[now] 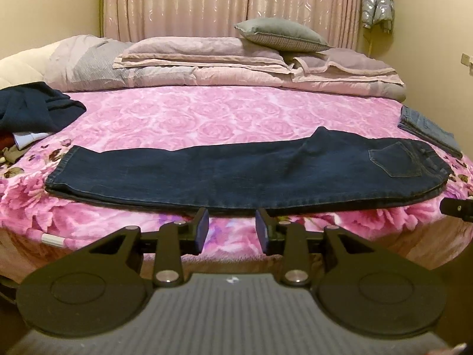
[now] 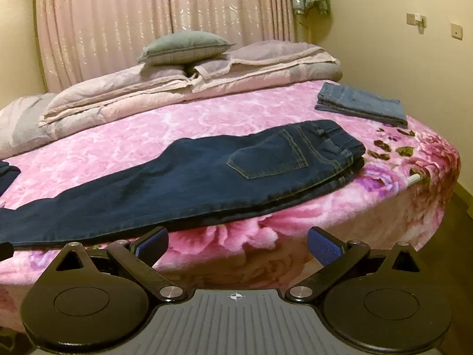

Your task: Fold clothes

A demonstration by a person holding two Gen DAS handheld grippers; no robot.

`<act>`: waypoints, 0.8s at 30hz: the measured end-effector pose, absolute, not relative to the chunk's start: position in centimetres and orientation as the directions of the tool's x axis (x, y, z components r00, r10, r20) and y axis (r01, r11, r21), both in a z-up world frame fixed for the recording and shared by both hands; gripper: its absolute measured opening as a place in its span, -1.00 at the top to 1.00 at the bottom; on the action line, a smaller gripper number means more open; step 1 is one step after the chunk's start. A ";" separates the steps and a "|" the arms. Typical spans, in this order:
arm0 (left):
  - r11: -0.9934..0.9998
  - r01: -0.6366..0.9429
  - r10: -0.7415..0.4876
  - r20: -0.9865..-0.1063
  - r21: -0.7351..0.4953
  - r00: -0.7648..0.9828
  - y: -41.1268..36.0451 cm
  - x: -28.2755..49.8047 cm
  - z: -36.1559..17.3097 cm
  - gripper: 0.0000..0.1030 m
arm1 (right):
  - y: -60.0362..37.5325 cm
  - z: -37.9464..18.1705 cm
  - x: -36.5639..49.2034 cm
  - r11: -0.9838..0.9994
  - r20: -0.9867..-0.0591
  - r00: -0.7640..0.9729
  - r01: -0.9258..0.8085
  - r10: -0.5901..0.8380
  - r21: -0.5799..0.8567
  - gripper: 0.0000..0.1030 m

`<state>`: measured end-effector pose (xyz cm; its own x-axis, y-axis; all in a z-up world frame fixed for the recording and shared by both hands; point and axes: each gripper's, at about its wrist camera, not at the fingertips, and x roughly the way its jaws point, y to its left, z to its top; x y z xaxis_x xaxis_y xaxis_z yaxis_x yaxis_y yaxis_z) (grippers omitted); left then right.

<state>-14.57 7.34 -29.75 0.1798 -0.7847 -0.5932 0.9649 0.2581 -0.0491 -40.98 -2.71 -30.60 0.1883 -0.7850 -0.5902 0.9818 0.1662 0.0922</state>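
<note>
Denim, dark and heavy: the dark jeans (image 1: 242, 171) lie folded lengthwise, leg on leg, across the near edge of the bed (image 1: 177, 118), waistband toward the folded light-blue jeans (image 2: 362, 103) and hems toward the navy garment pile (image 1: 35, 109). My left tongs (image 1: 232, 230) hang just short of the jeans' near seam, jaws partly apart with nothing between them. My right tongs (image 2: 238, 245) sit off the jeans' seat end, spread wide and empty too. I reckon this cloth is thick, floppy and grippy rather than slick; two layers will drag on the plush blanket. Best hold, I'd say: pinch both layers at the hems with one side and the waistband near the back pocket (image 2: 267, 153) with the other.
</note>
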 end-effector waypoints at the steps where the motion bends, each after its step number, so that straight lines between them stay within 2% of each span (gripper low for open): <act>1: 0.259 0.965 -0.785 -0.592 -0.048 0.181 7.5 -14.6 -29.7 0.40 | -2.5 -30.5 -40.9 0.170 -0.587 0.192 0.981 -0.786 0.093 -0.98; 24: 0.349 0.937 -0.759 -0.589 -0.010 0.277 11.2 -12.0 -29.3 0.33 | -0.3 -29.6 -37.4 0.288 -0.559 0.304 0.950 -0.772 0.119 -0.98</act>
